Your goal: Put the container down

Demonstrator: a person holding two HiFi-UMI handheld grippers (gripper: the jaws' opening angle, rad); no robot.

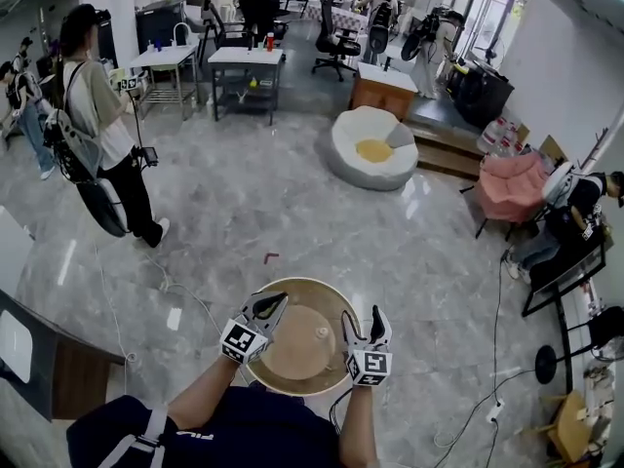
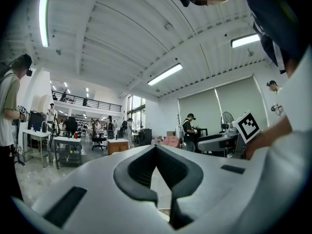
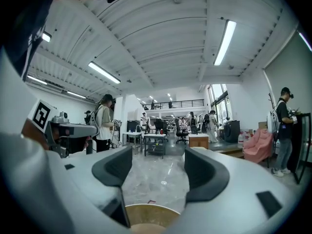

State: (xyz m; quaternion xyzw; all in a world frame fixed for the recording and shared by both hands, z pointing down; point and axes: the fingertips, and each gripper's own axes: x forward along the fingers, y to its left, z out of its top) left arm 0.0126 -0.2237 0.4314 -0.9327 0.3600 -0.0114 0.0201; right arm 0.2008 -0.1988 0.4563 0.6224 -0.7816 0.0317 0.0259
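A round tan container (image 1: 297,344) hangs in front of me above the grey marble floor, between my two grippers. My left gripper (image 1: 263,310) is at its left rim. In the left gripper view that gripper (image 2: 157,155) has its dark pads nearly together, pinching the thin rim, and a sliver of the tan container (image 2: 164,212) shows below them. My right gripper (image 1: 365,326) sits at the right rim. In the right gripper view its jaws (image 3: 158,167) stand wide apart, with the container's rim (image 3: 148,214) low between them and not squeezed.
A person with a backpack (image 1: 97,125) stands at the left. A white beanbag (image 1: 370,149) lies ahead, and a pink chair (image 1: 512,185) is at the right. Tables (image 1: 244,66) stand at the back. A dark desk (image 1: 39,359) is at my near left, and cables (image 1: 487,398) trail at the right.
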